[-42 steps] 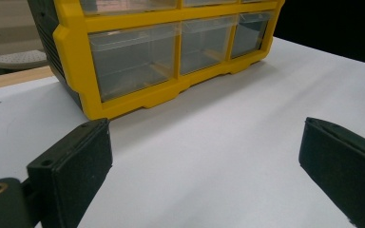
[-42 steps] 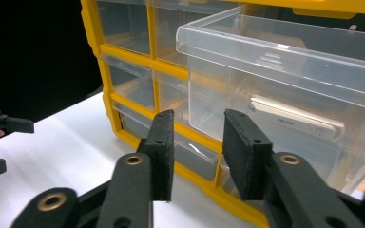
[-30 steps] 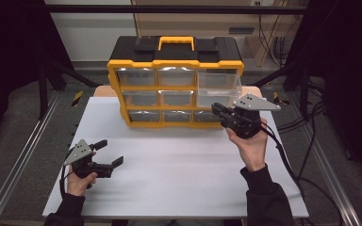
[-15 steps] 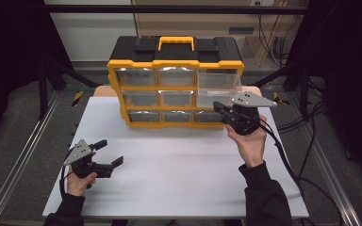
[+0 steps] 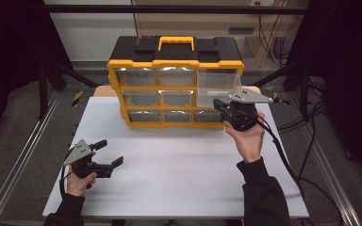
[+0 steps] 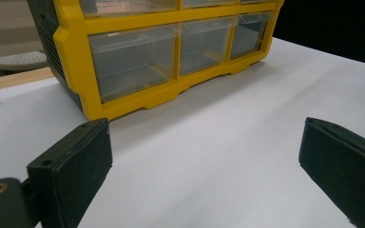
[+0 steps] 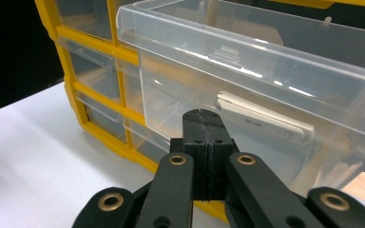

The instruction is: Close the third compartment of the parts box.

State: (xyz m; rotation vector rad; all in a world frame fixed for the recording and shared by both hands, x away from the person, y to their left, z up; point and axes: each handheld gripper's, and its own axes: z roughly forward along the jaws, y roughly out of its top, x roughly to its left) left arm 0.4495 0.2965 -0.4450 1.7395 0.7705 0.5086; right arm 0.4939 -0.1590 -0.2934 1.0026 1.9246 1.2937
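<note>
clear drawer [image 7: 247,61]: pulled partly out of yellow organizer [image 5: 174,66] | right claw [image 7: 204,124]: clenched, empty, at drawer front | left claw [image 5: 108,153]: released above counter [image 5: 179,160]

Your right hand-held gripper [image 7: 204,124], jaws pressed together, sits at the front wall of a clear drawer [image 7: 266,85] pulled out of the yellow organiser [image 7: 83,90], which stands on the white bench [image 7: 38,156].

The print on the white item [image 7: 264,118] is too blurred to read.
</note>
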